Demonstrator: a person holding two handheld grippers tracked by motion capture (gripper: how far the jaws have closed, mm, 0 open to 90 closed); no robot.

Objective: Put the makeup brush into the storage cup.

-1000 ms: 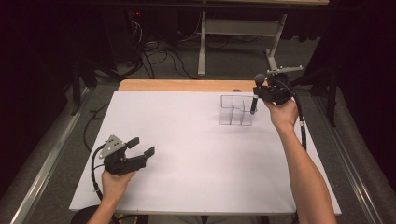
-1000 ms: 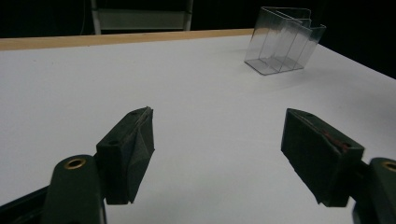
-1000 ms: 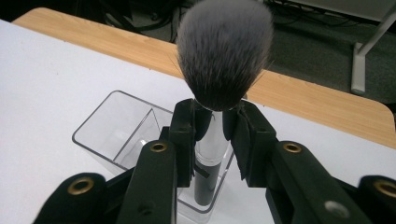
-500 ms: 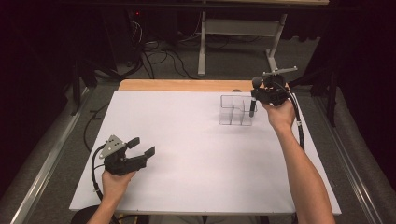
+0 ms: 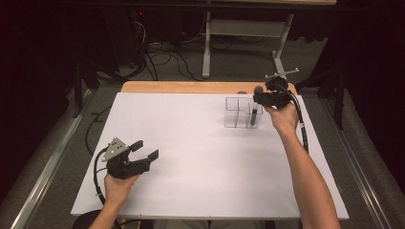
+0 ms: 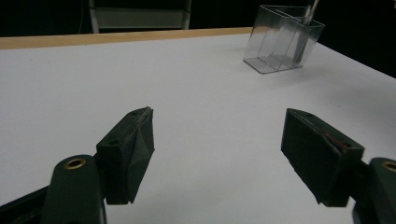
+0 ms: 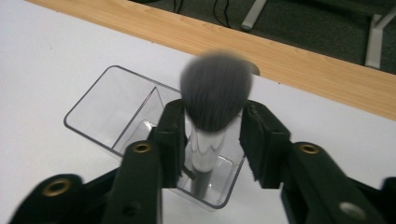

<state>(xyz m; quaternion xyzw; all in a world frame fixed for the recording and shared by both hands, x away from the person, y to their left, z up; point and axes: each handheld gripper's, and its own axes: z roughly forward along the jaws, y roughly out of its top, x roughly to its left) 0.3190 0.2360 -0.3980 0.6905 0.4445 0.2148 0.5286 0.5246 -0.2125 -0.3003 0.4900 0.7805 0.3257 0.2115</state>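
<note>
One makeup brush [image 7: 212, 107] stands in one clear organizer [image 7: 112, 116] between the just-opened right tongs [image 7: 212, 140]; left tongs [image 6: 219, 158] gape empty.

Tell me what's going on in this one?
A person is putting a makeup brush into a clear divided organizer at the table's far right. The right gripper has just been opening its jaws; the brush stands handle-down between them in the compartment, apparently released. The left gripper rests open near the front left.

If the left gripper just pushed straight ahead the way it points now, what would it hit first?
Probably nothing soon: the left gripper points low across the bare white table. The clear organizer with the brush sits far off and right of its line, so it would likely pass beside it, though depth is hard to judge.
</note>
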